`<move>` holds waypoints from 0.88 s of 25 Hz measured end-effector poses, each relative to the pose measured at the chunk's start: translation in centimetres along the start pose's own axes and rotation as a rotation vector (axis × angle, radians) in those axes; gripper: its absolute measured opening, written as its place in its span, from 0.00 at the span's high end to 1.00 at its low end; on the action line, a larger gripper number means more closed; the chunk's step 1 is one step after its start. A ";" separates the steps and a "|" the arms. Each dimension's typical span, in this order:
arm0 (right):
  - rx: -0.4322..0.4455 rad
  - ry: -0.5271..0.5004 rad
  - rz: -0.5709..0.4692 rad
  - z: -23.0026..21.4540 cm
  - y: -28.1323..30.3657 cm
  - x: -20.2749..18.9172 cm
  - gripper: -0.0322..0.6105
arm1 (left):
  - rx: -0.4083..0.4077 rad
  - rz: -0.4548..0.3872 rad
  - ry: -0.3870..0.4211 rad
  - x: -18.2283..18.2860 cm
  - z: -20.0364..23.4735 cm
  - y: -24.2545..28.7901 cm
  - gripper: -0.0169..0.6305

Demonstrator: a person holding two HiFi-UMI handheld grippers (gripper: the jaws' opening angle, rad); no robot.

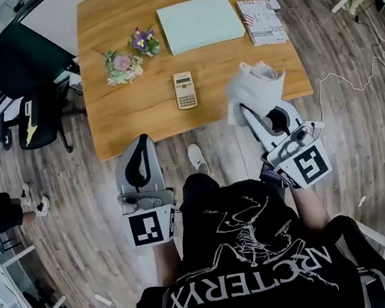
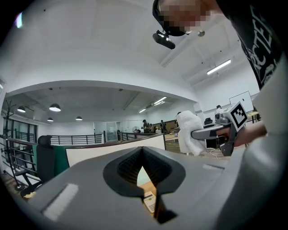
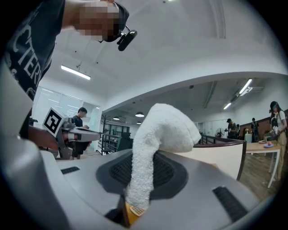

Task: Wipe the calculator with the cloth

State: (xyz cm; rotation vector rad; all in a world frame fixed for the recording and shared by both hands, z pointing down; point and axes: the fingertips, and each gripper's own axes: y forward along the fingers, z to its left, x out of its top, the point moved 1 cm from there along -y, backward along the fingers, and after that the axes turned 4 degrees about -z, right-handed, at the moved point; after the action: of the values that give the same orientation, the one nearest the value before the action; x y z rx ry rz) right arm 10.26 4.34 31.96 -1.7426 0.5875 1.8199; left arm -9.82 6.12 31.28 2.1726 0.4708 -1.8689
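A small tan calculator (image 1: 184, 90) lies flat on the wooden table (image 1: 136, 115), a little in front of its middle. My right gripper (image 1: 245, 109) is over the table's front right part and is shut on a white cloth (image 1: 254, 84), which bunches up past its tip. In the right gripper view the cloth (image 3: 163, 134) hangs down between the jaws. My left gripper (image 1: 141, 143) is shut and holds nothing, its tip at the table's front edge, left of the calculator. Through its narrow jaw gap a strip of the calculator (image 2: 150, 202) shows.
A pale green mat (image 1: 200, 23) and a printed book (image 1: 262, 21) lie at the table's far side. Two small flower bunches (image 1: 123, 65) sit at the far left. A dark office chair (image 1: 16, 75) stands left of the table, and a white cable (image 1: 353, 79) runs over the floor at right.
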 end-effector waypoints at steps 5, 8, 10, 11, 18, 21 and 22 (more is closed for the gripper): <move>-0.043 -0.012 0.005 -2.1 8.0 0.8 0.81 | -0.036 -0.012 -0.007 0.1 6.7 5.9 0.96; -0.061 -0.007 0.020 -3.0 10.6 0.3 0.81 | -0.052 0.000 -0.022 -0.7 8.4 7.9 0.96; -0.063 -0.004 0.023 -3.7 12.0 0.0 0.81 | -0.056 0.009 -0.027 -1.3 9.1 9.1 0.96; -0.062 -0.004 0.025 -4.0 12.5 -0.2 0.81 | -0.056 0.012 -0.030 -1.5 9.4 9.6 0.96; -0.034 -0.012 0.036 -6.2 13.7 -1.0 0.81 | -0.040 0.033 -0.033 -2.7 8.8 12.0 0.96; -0.019 -0.012 0.035 -7.0 13.9 -1.2 0.81 | -0.027 0.033 -0.036 -2.6 8.4 12.6 0.96; -0.015 -0.011 0.037 -7.3 14.1 -1.4 0.81 | -0.023 0.033 -0.035 -2.6 8.3 12.7 0.96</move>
State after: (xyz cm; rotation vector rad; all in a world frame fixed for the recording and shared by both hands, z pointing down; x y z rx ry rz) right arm 6.59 -11.12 32.05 -1.7411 0.6067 1.8621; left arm -12.74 -9.00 32.16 2.1162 0.4443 -1.8717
